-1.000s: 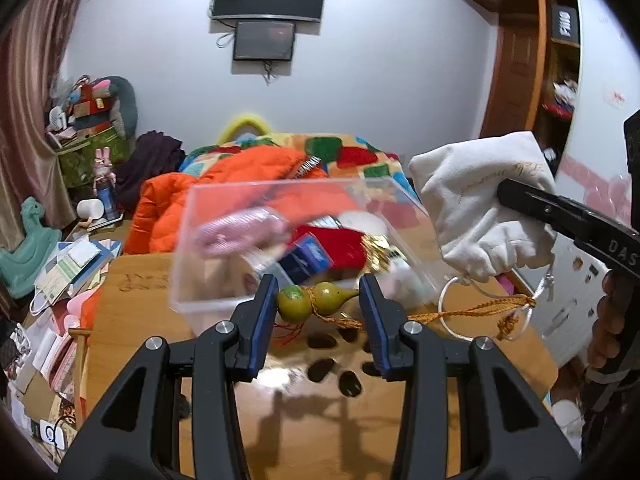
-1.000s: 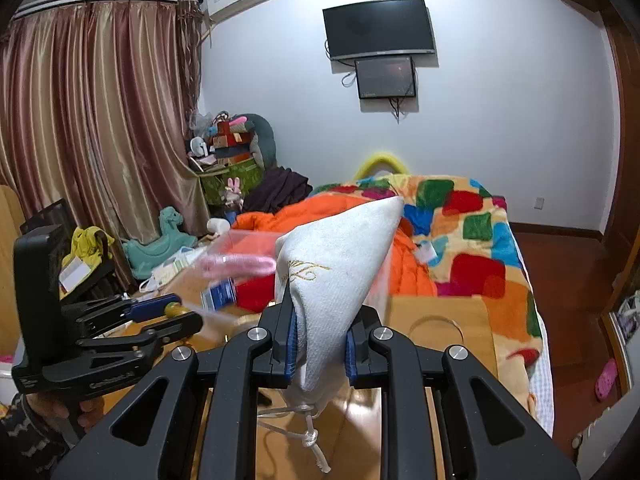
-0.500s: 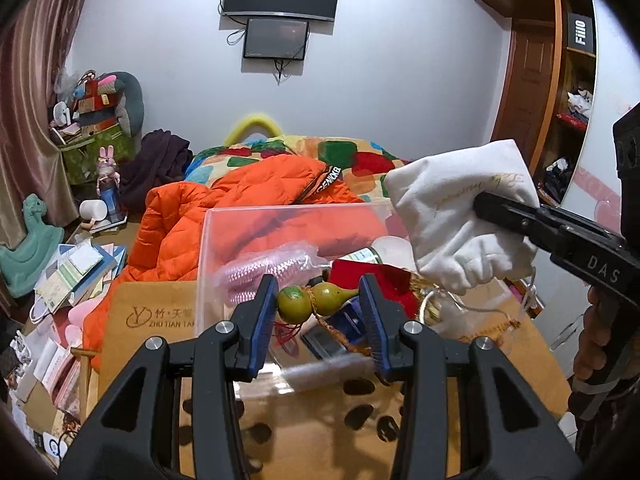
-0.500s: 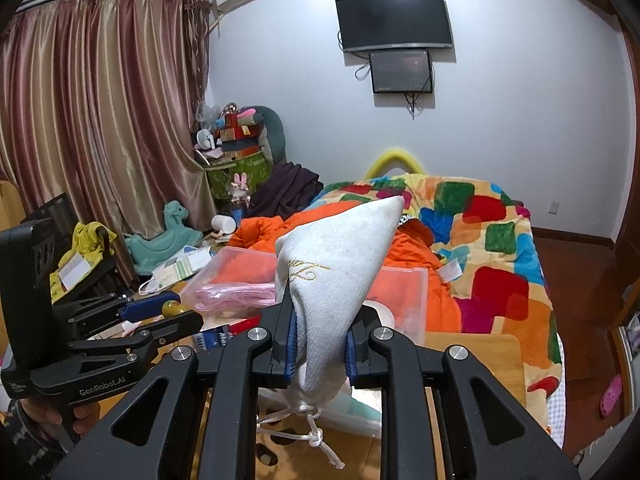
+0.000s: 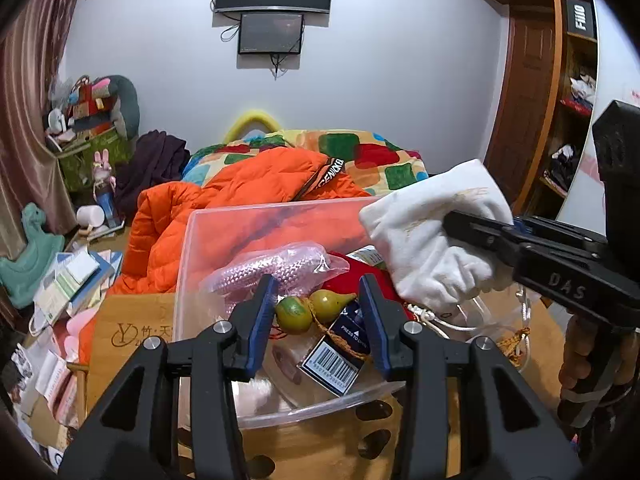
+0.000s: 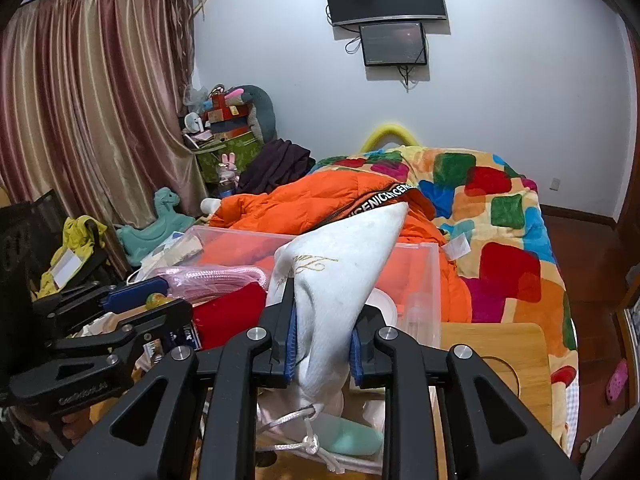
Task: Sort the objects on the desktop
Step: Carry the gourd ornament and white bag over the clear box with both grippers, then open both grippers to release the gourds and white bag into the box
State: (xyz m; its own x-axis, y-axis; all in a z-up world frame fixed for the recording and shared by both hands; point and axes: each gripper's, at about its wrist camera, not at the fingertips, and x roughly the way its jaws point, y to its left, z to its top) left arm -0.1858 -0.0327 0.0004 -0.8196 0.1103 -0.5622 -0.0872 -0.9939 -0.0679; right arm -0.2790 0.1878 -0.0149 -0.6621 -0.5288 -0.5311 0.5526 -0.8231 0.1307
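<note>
The left gripper (image 5: 316,314) stays clamped on the small gourd charm (image 5: 314,309); the right gripper (image 6: 322,338), at its 2 o'clock, still pinches the white drawstring pouch (image 6: 340,280). Both have moved from beside the clear bin (image 5: 224,220) to above it, so releasing into it seems next.

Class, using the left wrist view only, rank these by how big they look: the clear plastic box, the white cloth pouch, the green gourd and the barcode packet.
1. Clear plastic box
2. White cloth pouch
3. Barcode packet
4. Green gourd

The gourd sits nearest the camera, so its true size may be even smaller than it looks.
</note>
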